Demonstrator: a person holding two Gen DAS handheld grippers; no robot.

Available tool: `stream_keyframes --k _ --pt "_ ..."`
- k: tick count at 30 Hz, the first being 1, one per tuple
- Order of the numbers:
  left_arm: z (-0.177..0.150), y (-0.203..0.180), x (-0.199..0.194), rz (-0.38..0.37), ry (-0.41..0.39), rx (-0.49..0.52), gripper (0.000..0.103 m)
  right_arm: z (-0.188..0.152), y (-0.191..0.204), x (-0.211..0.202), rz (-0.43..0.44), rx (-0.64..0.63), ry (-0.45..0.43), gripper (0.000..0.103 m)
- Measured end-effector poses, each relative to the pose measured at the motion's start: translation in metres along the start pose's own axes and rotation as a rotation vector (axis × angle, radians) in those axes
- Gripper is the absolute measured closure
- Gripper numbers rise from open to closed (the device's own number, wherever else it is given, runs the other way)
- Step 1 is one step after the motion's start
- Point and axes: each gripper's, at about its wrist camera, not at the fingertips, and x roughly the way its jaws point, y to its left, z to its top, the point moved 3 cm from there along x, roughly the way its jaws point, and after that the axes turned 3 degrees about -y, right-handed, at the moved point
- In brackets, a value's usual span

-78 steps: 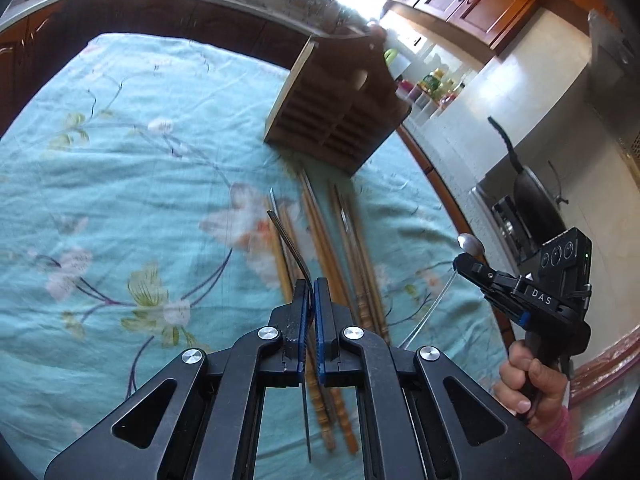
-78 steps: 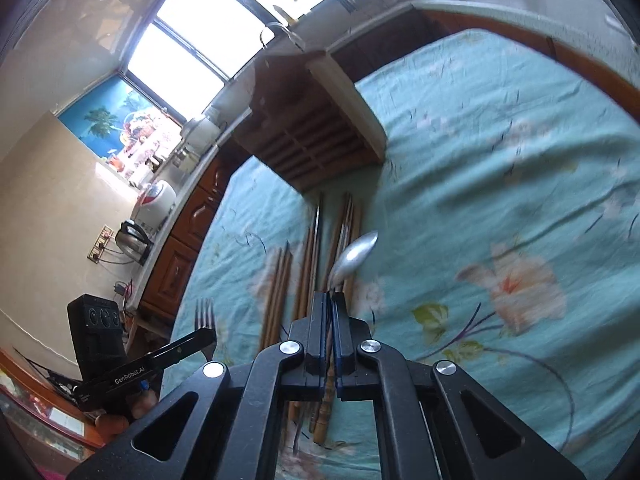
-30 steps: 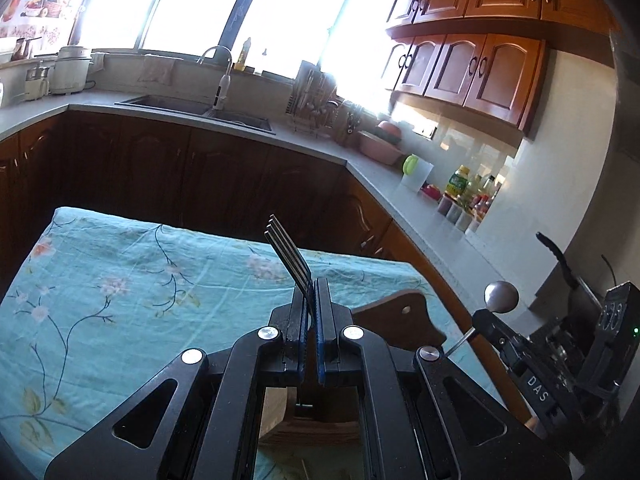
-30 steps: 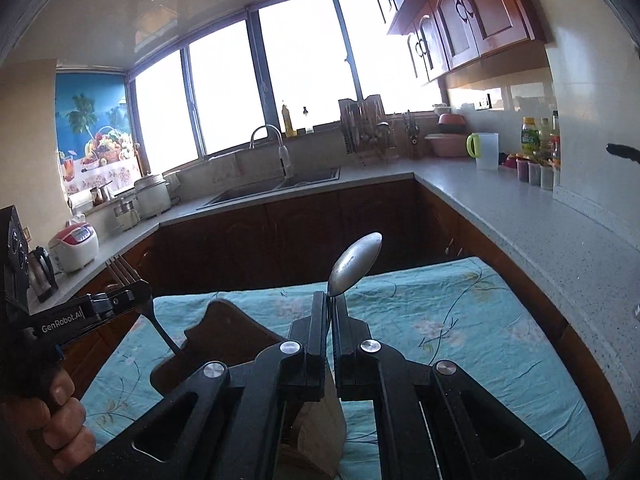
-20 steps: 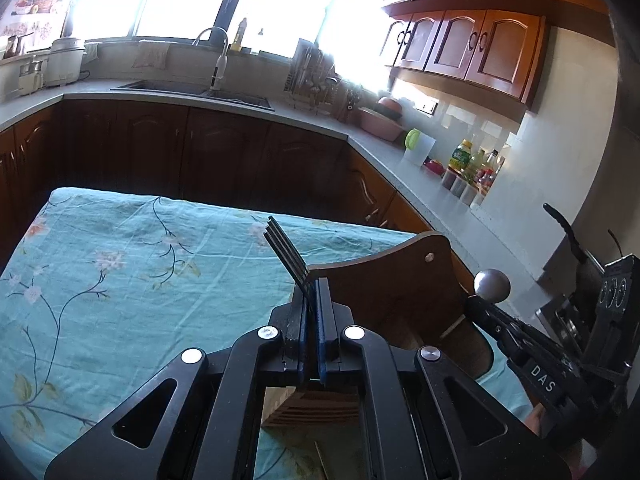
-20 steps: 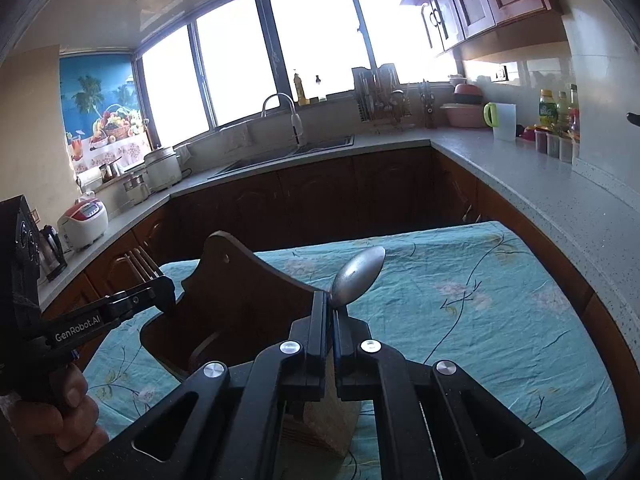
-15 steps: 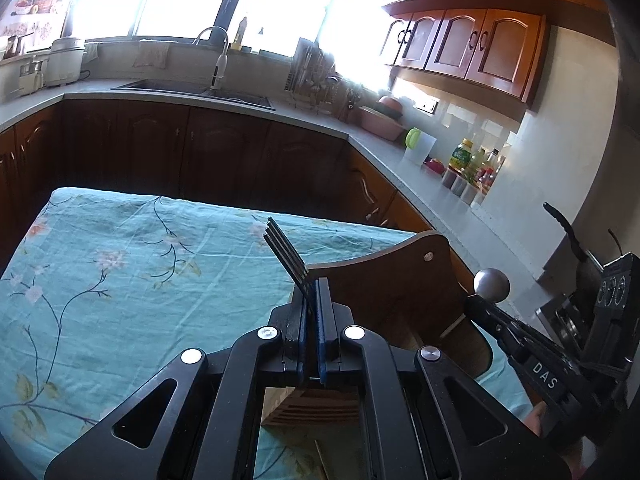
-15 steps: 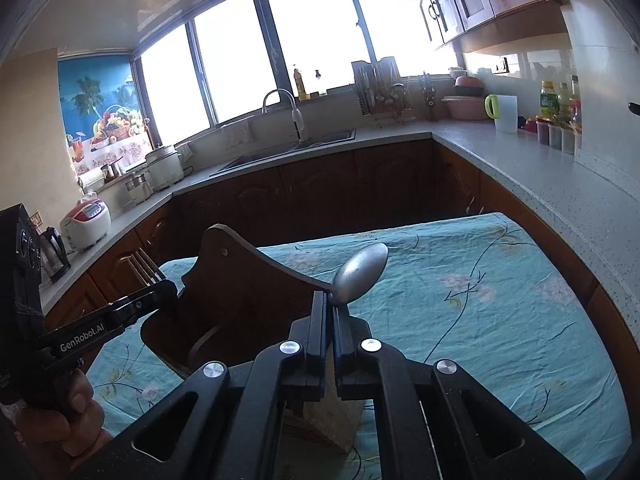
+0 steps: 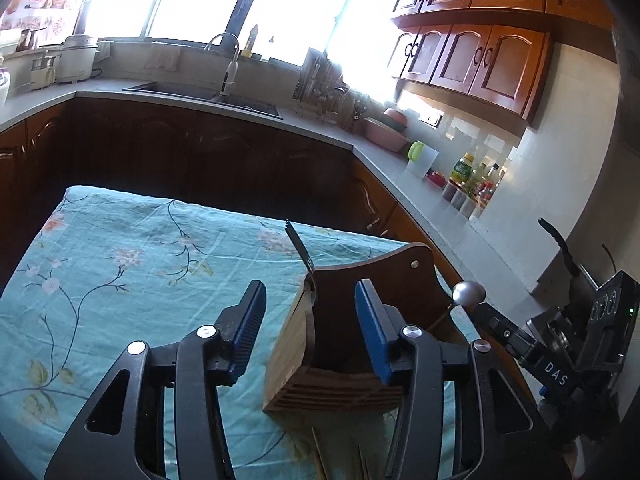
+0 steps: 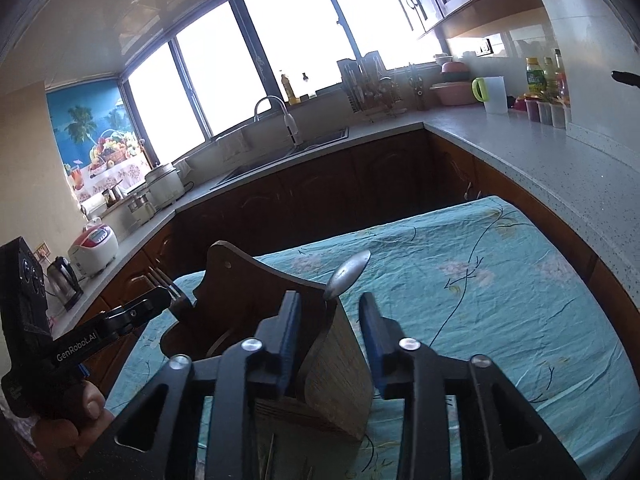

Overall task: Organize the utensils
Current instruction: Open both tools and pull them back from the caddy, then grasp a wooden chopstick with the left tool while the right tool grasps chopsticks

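A fork and a spoon stand in a wooden utensil holder on a table under a teal floral cloth — the fork at the holder's left end, tines up and leaning away from the camera, the spoon at the right end, bowl up. Each handle runs steeply down into the holder, so each long axis lies nearly in line with the tool that faces it.

The left gripper sits just short of the fork, its blue pads parting to either side of the handle without touching it. The right gripper stands the same way at the spoon, jaws opening, the stem between them but free. Both pieces appear to rest on the holder alone.

More utensils wait close by: thin wooden chopsticks lie on the cloth just in front of the holder, directly below the left gripper, their long axis running toward the holder. They lie nearer the left hand's tool than the right's. Reaching them likely means backing off and tipping down — both grippers point over them at present.
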Motion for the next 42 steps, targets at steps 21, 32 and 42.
stream_keyframes --k 21,32,42 --pt "-0.112 0.046 -0.115 0.13 0.094 -0.08 0.021 -0.067 -0.004 -0.115 0.022 0.074 -0.036 0.003" --pt "-0.165 0.042 -0.132 0.159 0.192 -0.051 0.021 -0.127 0.001 -0.137 0.002 0.057 0.04 0.003" --pt "-0.168 0.042 -0.125 0.185 0.232 -0.03 0.021 -0.14 0.006 -0.122 -0.015 0.03 0.104 0.004"
